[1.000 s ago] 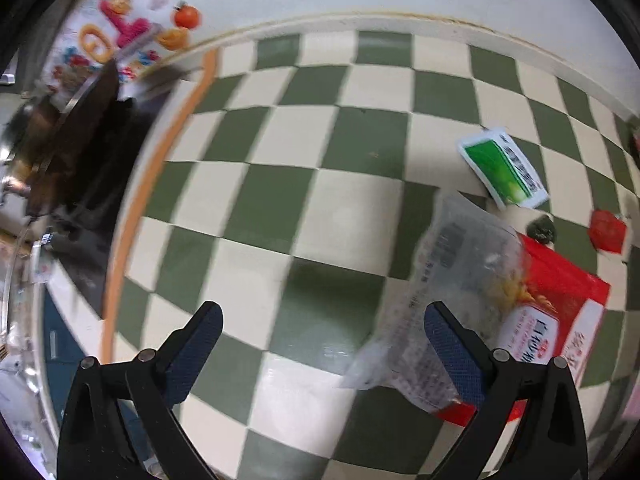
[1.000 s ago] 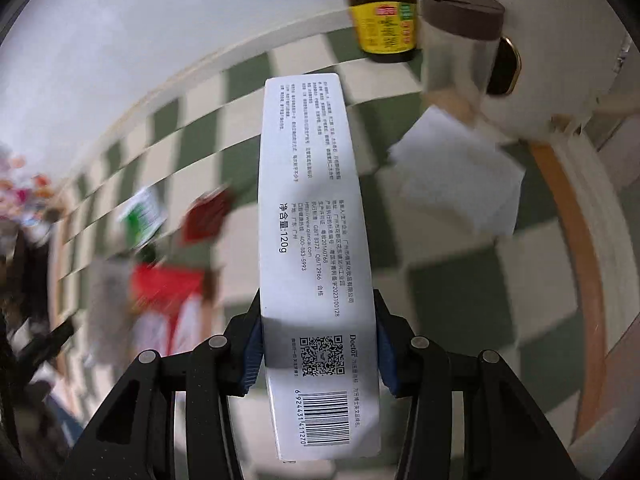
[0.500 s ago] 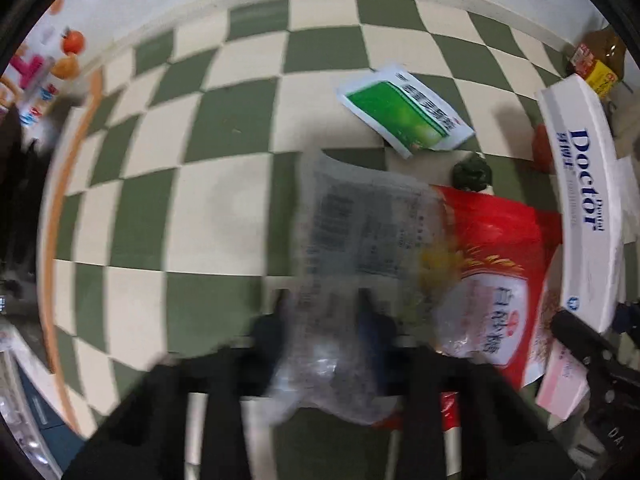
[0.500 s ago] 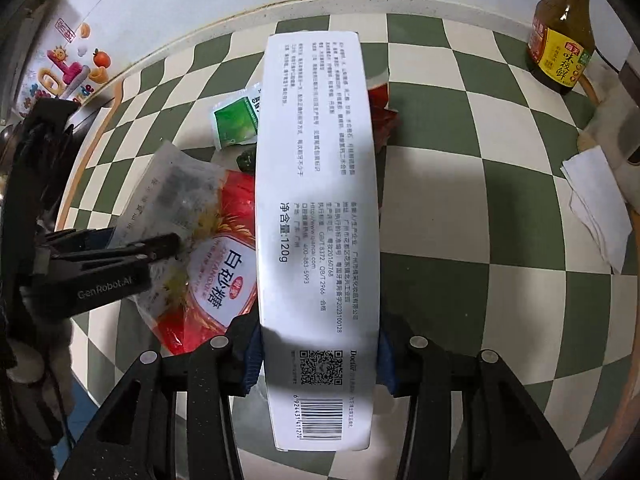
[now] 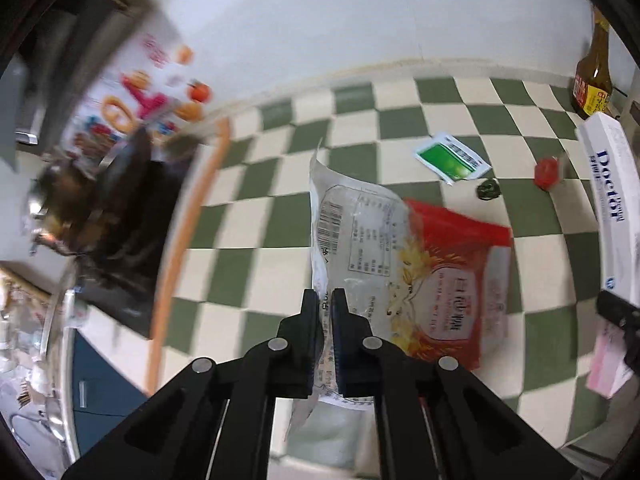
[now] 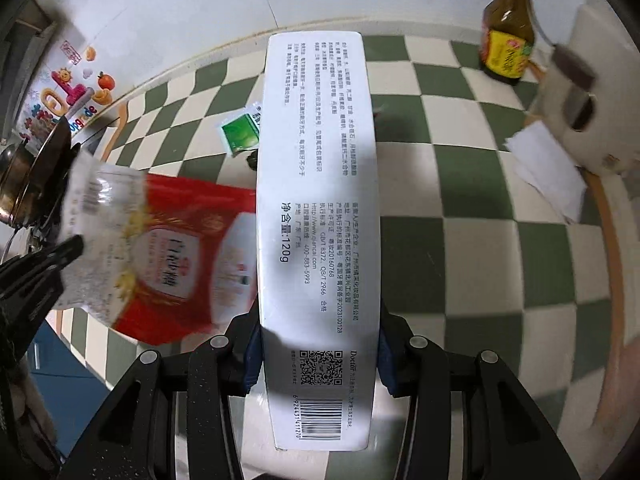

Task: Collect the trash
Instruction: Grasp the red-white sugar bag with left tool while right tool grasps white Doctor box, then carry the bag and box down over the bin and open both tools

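I see the red-and-clear sugar bag (image 5: 404,272) pinched at its clear edge, hanging above the checkered counter (image 5: 280,152). The long white toothpaste box (image 6: 318,216) is clamped lengthwise. Farther off lie a green sachet (image 5: 452,156), a dark scrap (image 5: 488,189) and a red wrapper (image 5: 546,173).

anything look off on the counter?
Litter is loose on the checkered counter: green sachet, red wrapper, dark crumpled scrap. White paper sheets overhang the counter's edge.

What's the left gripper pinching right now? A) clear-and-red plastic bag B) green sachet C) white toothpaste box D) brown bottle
A. The left gripper has its fingers closed on the edge of the clear-and-red plastic bag; the green sachet and brown bottle stand apart on the checked counter, and the right gripper holds the white box.
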